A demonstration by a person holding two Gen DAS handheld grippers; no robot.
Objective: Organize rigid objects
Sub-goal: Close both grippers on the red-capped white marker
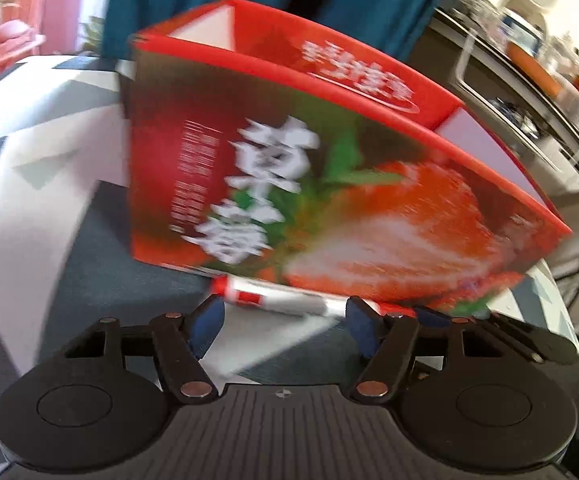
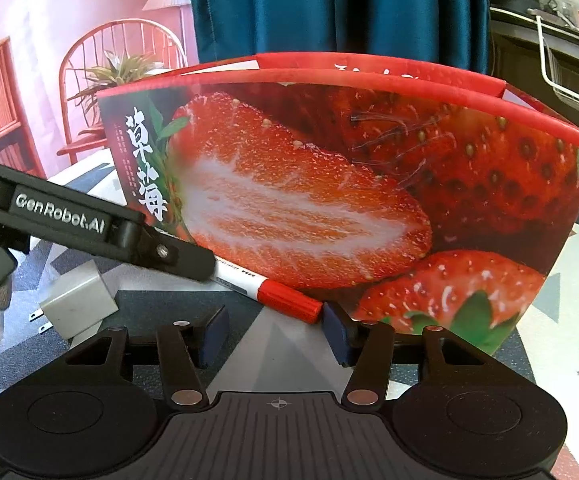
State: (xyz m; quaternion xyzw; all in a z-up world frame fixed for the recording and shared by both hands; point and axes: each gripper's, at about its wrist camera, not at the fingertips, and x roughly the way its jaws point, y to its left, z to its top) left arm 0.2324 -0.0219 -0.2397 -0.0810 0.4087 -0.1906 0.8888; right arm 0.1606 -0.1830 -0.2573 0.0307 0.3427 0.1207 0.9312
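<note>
**Marker pen at the foot of a strawberry box**

Left wrist view: blurred. The open red strawberry box (image 1: 329, 184) stands on the grey-and-white patterned tablecloth (image 1: 49, 168); it bears large white Chinese characters, too smeared to read here. A white marker pen (image 1: 273, 300) with a red cap lies along its base. The left gripper (image 1: 285, 320) has its jaws spread part way, the pen just ahead of the blue pads (image 1: 359, 326); contact cannot be told.

Right wrist view: sharp. The box reads "草莓" beside a cut strawberry. The left gripper's arm (image 2: 89, 224) is marked "GenRobot.AI". The right gripper (image 2: 275, 330) stands part open and empty, one pad near the pen's red cap (image 2: 289, 302). A grey plug adapter (image 2: 79, 306) lies close by.
</note>
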